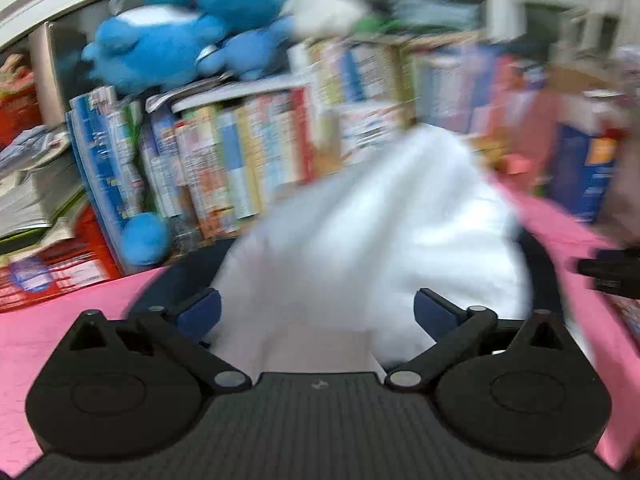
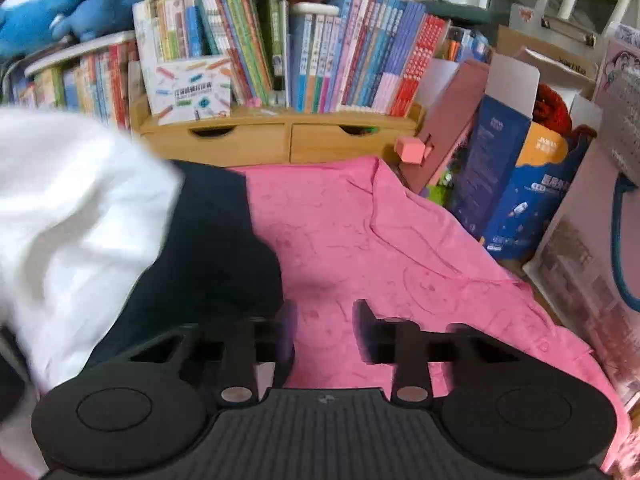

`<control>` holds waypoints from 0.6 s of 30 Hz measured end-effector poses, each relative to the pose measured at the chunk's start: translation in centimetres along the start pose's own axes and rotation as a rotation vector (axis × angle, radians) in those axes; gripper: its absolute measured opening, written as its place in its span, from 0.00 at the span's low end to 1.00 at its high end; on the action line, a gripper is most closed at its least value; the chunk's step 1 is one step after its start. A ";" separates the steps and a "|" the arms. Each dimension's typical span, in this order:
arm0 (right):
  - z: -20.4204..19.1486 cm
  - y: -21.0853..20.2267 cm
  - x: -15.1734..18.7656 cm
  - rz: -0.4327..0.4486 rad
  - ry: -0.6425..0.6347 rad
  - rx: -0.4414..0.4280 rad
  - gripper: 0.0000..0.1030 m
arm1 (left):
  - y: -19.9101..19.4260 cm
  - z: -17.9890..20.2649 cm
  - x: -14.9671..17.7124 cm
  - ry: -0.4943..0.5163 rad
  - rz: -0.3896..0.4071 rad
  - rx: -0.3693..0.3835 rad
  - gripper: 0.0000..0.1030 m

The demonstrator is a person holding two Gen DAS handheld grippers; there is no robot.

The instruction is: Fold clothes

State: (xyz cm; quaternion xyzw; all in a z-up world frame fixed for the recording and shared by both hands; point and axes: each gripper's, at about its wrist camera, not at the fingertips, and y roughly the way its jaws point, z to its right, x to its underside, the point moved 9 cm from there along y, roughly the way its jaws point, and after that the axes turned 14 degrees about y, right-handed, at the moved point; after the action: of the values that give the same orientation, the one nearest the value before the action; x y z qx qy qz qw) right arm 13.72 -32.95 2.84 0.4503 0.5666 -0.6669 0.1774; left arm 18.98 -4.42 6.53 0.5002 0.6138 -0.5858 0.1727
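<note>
Left wrist view: white garment (image 1: 360,240) rumpled, blurred — both hand-held grippers (image 1: 318,312) (image 2: 325,332) apart, empty.

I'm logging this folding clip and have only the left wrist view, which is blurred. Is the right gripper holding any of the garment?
Observer: No. The right gripper is open, with only the pink cloth showing between its fingers.
Operator: Where is the garment relative to it?
Observer: The white fabric and its dark navy part lie left of that gripper; the left finger sits at the navy edge, contact unclear.
Operator: What lies behind the cloth?
Observer: A wooden shelf with two drawers, carrying upright books.
</note>
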 end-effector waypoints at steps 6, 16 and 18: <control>-4.5 -10.1 5.6 0.340 -0.305 -0.300 0.76 | -2.4 2.1 6.3 0.058 -0.059 -0.134 1.00; -20.7 -10.2 13.3 0.286 -0.650 -0.496 0.30 | -9.3 -4.0 9.2 -0.085 -0.063 -0.354 1.00; -21.8 -12.5 12.7 0.228 -0.566 -0.664 0.04 | -11.2 -5.9 9.7 -0.127 -0.049 -0.398 1.00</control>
State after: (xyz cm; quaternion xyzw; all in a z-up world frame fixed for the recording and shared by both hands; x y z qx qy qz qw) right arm 6.29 -5.83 1.14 0.2285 0.6258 -0.5219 0.5327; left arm 7.74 6.89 6.41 0.4034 0.7173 -0.4872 0.2922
